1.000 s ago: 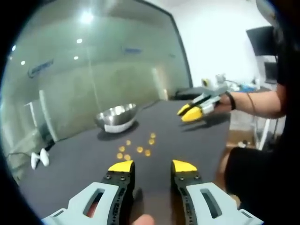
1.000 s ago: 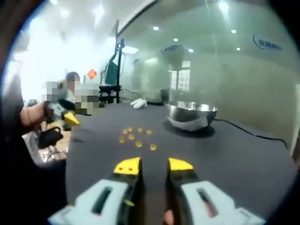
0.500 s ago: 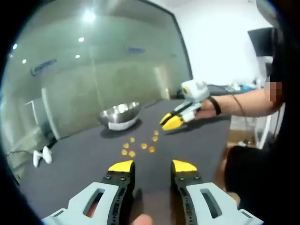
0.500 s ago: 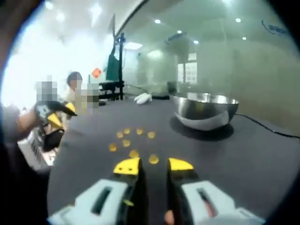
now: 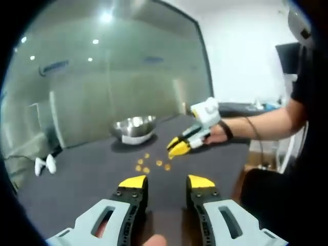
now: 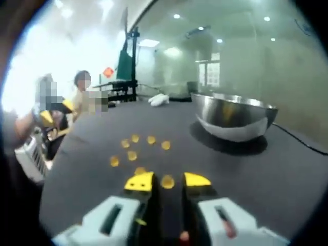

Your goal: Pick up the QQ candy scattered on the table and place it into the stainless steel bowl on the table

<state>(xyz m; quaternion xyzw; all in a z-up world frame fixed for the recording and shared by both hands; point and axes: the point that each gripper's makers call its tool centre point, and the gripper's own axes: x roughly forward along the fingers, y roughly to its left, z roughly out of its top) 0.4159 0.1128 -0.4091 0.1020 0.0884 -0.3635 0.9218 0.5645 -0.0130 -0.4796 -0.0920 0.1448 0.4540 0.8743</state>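
QQ candy sits between the right tool's parted jaws, bowl at 1 o'clock on the surface; left tool waits, released

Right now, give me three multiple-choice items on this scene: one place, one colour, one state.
1. Where is the shiny stainless steel bowl relative to the small round candies in the right gripper view?
A. beyond them, to the right
B. nearer than them
C. on top of them

2. What colour are the tips of the right tongs?
A. red
B. yellow
C. blue

3. What state are the right tongs in?
A. shut on a candy
B. open, with one candy between the tips
C. shut with nothing held

Key: 1 A, the bowl sits past the scatter on the dark table. 2 B, the tips are yellow. 3 B, a gap shows between the tips.
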